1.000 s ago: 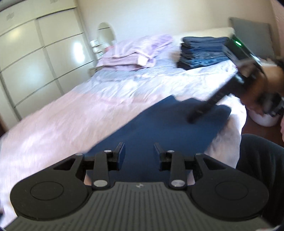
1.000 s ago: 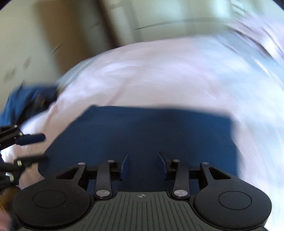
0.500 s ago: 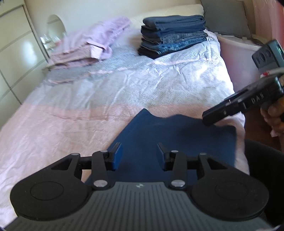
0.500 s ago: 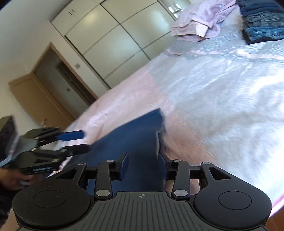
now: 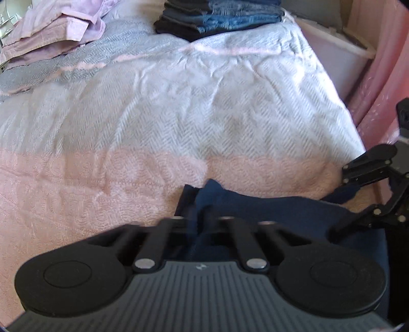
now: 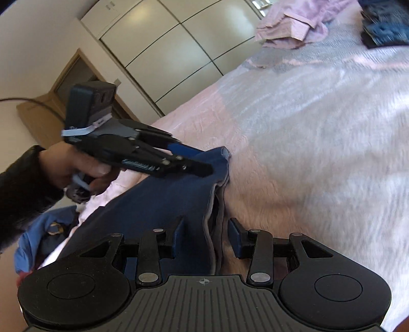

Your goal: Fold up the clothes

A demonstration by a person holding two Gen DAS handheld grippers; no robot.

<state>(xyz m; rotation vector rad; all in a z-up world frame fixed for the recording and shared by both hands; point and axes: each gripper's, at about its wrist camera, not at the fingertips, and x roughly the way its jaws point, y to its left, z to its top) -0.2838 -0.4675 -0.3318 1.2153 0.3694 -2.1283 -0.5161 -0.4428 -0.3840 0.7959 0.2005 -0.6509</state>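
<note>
Currently left hand-held gripper (image 6: 202,163) is clenched on the navy garment (image 6: 158,201) corner at the bed (image 5: 204,115) edge; right hand-held gripper (image 6: 205,236) stands released, hem between its fingers. Risk: the layered hem slips out if the right closes shallow, skewing the fold. Only the right view shows the left pinch; the left view adds folded jeans (image 5: 219,18).

Left hand-held gripper (image 5: 202,219) fingertips are motion-blurred (grip unclear); the jeans stack (image 5: 219,18) is cut off at the top edge.
</note>
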